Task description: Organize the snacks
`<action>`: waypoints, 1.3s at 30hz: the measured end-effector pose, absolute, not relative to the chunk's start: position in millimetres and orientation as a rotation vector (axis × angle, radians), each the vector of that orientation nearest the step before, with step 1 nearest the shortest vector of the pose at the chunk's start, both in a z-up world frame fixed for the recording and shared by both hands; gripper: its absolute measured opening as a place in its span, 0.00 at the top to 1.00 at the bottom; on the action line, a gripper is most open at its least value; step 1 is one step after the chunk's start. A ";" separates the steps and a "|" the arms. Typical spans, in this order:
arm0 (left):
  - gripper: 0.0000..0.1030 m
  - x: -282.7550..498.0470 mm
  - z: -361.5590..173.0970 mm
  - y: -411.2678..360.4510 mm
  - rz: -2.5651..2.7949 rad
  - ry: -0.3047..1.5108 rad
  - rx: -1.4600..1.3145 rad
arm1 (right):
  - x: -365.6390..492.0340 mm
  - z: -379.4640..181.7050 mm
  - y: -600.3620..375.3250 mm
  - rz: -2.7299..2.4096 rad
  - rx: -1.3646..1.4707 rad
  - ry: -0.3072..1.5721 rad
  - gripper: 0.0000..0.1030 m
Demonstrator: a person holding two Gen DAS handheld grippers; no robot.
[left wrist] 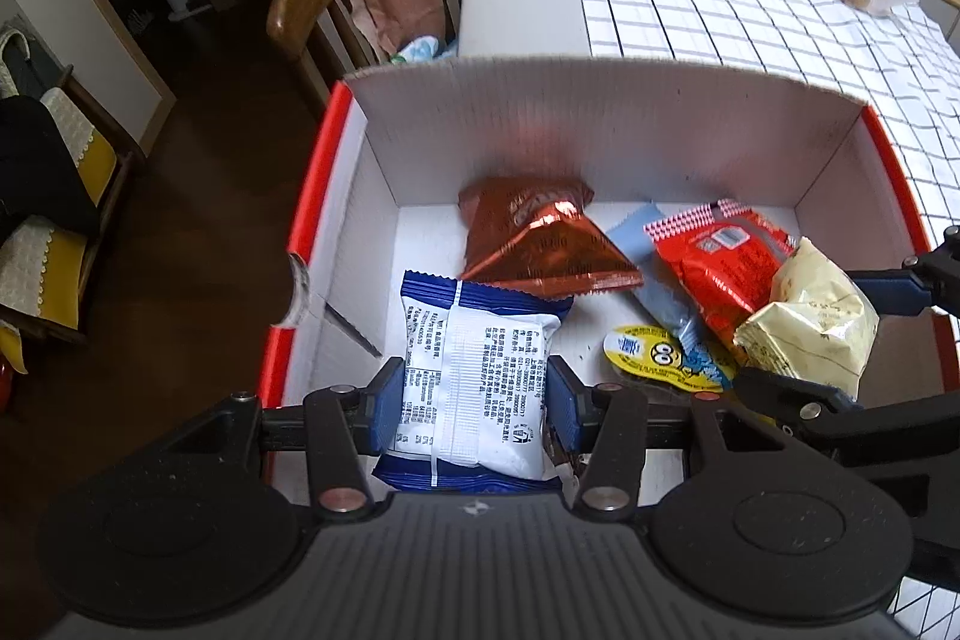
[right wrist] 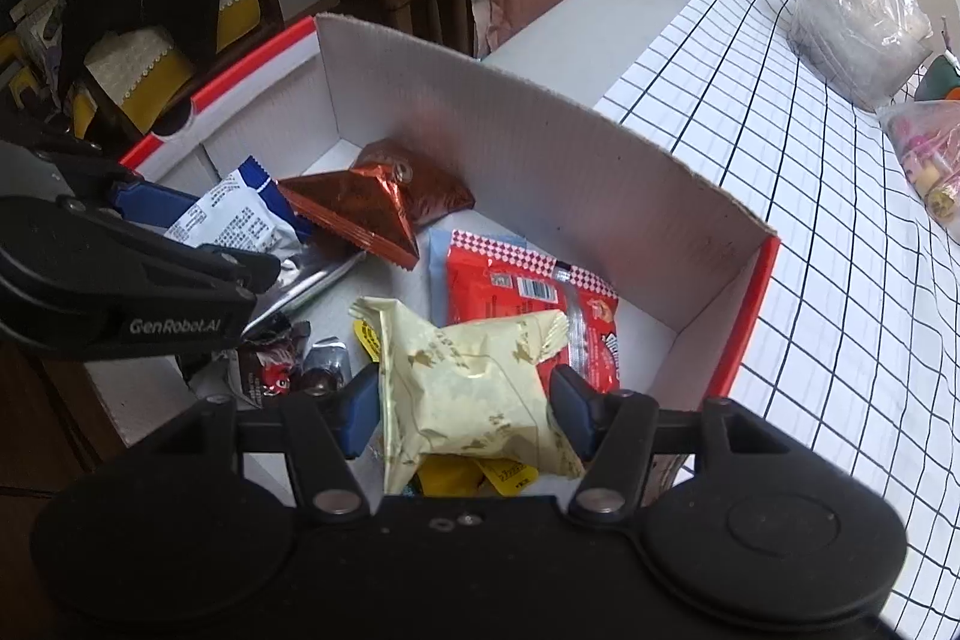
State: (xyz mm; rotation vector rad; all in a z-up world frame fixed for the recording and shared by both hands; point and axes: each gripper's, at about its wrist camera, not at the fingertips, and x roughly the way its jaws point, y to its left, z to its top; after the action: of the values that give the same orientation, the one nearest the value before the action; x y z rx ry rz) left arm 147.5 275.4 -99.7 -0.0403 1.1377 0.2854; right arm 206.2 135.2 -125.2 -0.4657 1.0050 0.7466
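Inside the box (left wrist: pixel 612 124), left claw (left wrist: pixel 474 403), marked "GenRobot.AI", clamps a blue-white packet (left wrist: pixel 474 370) with unreadably small print; right claw (right wrist: pixel 465 409) clamps a cream packet (right wrist: pixel 474 394), hiding yellow wrappers.

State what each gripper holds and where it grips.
Left gripper: blue-and-white packet, pinched across its sides near the lower end. Right gripper: cream packet, pinched across its middle.

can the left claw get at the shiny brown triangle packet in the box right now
Probably not yet: the left claw is shut on the blue-and-white packet. The brown packet lies uncovered just ahead.
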 end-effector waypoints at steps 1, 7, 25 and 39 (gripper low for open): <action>0.53 147.9 -101.9 275.5 0.282 1.143 -0.041 | 206.6 -126.5 135.6 0.747 -0.467 1.007 0.43; 0.53 146.7 -107.7 272.2 0.280 1.151 -0.040 | 206.3 -130.6 135.5 0.743 -0.469 1.007 0.41; 0.28 126.0 -91.9 272.6 0.267 1.058 -0.098 | 192.5 -104.7 120.5 0.784 -0.391 0.954 0.18; 0.22 88.9 -56.1 255.3 0.264 0.930 -0.115 | 170.0 -53.4 79.4 0.807 -0.294 0.840 0.02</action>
State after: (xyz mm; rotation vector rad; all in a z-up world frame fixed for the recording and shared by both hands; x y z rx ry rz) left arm 88.9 255.3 -56.1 -0.1148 0.9297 0.2640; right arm 170.0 79.4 -53.4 -0.2944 0.8403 0.8067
